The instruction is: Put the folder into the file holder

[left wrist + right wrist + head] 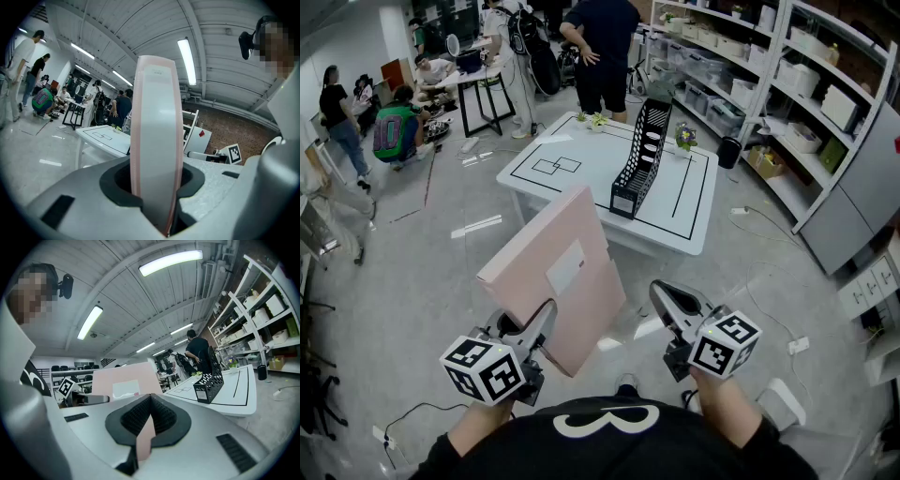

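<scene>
folder (pixel 558 277) – pink, tilted, up in the air short of the table's (pixel 581 178) near edge | left gripper (pixel 546 314) – clamped on its bottom edge | right gripper (pixel 661 292) – just beside the folder, jaws pinched on a little pink strip (pixel 145 439) (no clue what it is) | holder (pixel 639 159) – upright by the near edge

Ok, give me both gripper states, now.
Left gripper: shut on the pale pink cardboard folder.
Right gripper: shut on a thin pink strip; whether the strip is part of the folder cannot be told.
</scene>
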`<action>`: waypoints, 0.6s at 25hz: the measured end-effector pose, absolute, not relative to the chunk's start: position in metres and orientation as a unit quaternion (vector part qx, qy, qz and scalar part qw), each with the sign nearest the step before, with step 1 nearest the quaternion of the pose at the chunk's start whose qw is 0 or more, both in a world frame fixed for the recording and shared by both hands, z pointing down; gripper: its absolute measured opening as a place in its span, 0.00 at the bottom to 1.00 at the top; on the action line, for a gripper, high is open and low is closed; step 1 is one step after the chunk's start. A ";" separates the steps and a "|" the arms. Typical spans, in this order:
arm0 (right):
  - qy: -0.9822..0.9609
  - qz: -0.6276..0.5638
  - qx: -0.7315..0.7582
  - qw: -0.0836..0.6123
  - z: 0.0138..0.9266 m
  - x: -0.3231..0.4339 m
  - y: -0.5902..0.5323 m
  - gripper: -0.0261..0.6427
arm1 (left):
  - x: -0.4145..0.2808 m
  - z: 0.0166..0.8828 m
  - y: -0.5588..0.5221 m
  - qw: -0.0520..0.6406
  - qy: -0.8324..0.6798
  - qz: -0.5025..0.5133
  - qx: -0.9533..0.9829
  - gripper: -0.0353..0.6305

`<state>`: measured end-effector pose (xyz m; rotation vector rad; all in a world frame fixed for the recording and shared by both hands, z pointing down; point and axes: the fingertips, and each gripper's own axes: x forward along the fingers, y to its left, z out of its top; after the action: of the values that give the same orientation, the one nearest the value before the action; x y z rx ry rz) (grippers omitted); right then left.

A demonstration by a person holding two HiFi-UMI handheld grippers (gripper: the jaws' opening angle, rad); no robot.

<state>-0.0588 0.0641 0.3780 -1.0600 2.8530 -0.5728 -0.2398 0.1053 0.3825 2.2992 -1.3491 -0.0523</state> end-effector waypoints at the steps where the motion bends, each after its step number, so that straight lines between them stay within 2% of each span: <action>1: 0.920 -0.186 -0.343 0.022 0.379 -0.053 0.057 0.05 | -0.233 0.382 0.097 0.236 -0.490 -0.019 0.839 0.26; 15: 0.910 -0.203 -0.360 0.036 0.385 0.043 -0.037 0.05 | -0.139 0.373 -0.013 0.226 -0.479 -0.008 0.848 0.26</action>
<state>0.0431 -0.0371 0.3846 -1.1049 2.7956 -0.6249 -0.1392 -0.0130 0.3733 2.3378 -1.3215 -0.0225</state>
